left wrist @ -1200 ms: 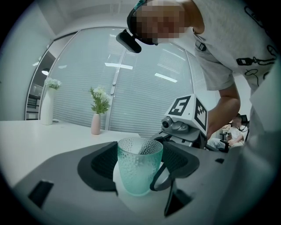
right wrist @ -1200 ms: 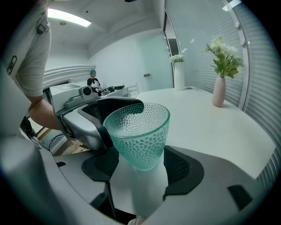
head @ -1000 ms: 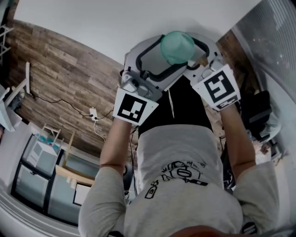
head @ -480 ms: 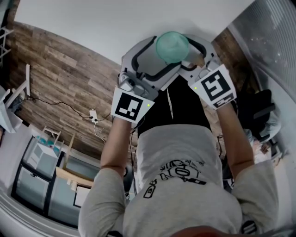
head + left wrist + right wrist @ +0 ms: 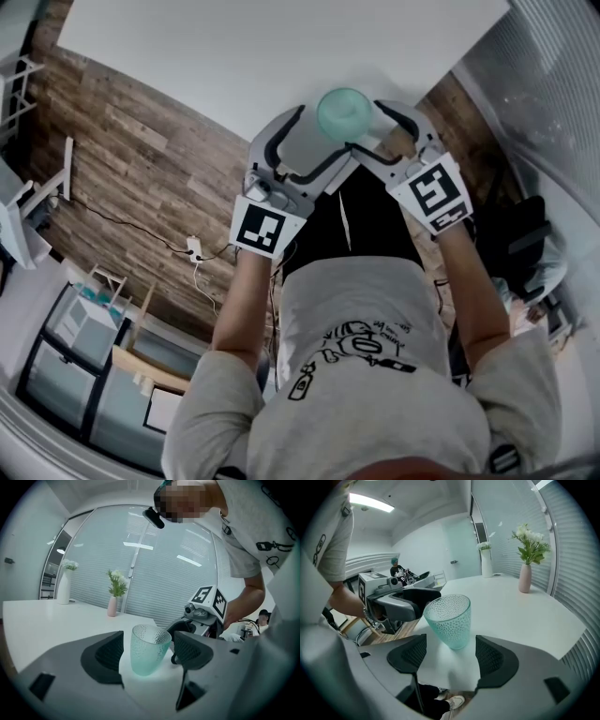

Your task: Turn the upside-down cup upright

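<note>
Count: 1 white surface, 1 person in a grey printed shirt, 2 grippers, 1 cup, 2 vases with flowers.

Left gripper: jaws apart, clamped on nothing. Right gripper: jaws apart, likewise clamped on nothing. The two face each other from opposite sides, near the surface's edge closest to the person.

Cup: teal, dimpled, translucent. It stands upright, mouth up, on the surface and in the gap of both grippers at once. Clear space shows on either side between the pads and the cup wall.

Vases: one tall white and one small pink, well apart from the cup at the far side of the surface.

Versus 1.0 s ago, head view: cup and grippers show smaller in frame. The cup sits lower against the surface. More wooden floor shows at left.

View differences: the head view gives only the cup's round outline from above, plus both forearms and the floor. It shows no vases. The two gripper views give the upright stance, the open mouth and the pad-to-cup gaps. Each also shows the opposite gripper just beyond the cup. Only the right gripper view shows a distant second person, too small for detail
</note>
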The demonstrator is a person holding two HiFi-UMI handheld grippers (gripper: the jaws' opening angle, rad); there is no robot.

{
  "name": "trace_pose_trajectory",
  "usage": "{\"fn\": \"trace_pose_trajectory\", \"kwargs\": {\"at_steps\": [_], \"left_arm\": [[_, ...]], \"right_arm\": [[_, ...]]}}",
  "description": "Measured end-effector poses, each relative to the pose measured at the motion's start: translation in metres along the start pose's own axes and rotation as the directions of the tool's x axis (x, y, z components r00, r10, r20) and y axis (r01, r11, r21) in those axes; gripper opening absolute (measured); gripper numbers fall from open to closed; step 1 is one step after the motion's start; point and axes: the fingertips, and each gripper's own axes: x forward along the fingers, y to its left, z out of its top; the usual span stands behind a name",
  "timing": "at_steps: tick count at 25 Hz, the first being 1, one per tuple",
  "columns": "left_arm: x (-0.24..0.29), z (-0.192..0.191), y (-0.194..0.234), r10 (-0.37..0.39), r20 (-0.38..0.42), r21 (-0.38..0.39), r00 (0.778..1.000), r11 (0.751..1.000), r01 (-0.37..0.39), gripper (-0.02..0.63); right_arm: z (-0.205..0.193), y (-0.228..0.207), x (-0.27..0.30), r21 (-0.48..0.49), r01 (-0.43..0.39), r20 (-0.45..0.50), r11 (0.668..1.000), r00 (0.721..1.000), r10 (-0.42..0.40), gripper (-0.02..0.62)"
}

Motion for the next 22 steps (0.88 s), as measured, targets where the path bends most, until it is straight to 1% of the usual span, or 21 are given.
{"fn": "trace_pose_trajectory", "kwargs": {"at_steps": [3,6,9,12,14,16,19,22], "left_arm": [[-0.009,0.005,-0.001,0.039,0.022,-0.054,0.999,0.998,-0.037,0.328],[-0.015,0.012,-0.006,0.058,0.013,-0.067,0.998,0.996,-0.057,0.328],[-0.022,0.024,-0.01,0.066,0.003,-0.082,0.998,0.994,-0.066,0.328],[-0.027,0.033,-0.014,0.078,-0.013,-0.09,0.997,0.993,-0.079,0.314],[-0.03,0.041,-0.019,0.089,-0.007,-0.099,0.996,0.991,-0.09,0.283],[-0.035,0.052,-0.025,0.091,0.001,-0.109,0.996,0.99,-0.091,0.229],[-0.038,0.07,-0.027,0.084,0.014,-0.106,0.996,0.991,-0.082,0.163],[-0.038,0.087,-0.024,0.093,0.037,-0.104,0.995,0.991,-0.088,0.106]], "right_arm": [[-0.002,0.003,-0.01,0.013,0.005,-0.007,1.0,1.0,-0.005,0.337],[0.002,0.006,-0.025,0.016,0.003,-0.005,1.0,1.0,-0.002,0.336],[0.015,0.011,-0.04,0.006,-0.005,0.006,1.0,1.0,0.005,0.336],[0.027,0.014,-0.054,0.004,-0.005,0.034,1.0,0.999,0.005,0.304],[0.034,0.017,-0.064,-0.007,-0.007,0.065,1.0,0.998,0.007,0.278],[0.045,0.021,-0.075,-0.013,-0.006,0.103,1.0,0.995,0.007,0.247],[0.072,0.024,-0.087,0.005,0.006,0.17,1.0,0.985,-0.007,0.2],[0.095,0.026,-0.093,0.0,0.017,0.227,1.0,0.974,-0.017,0.142]]}}
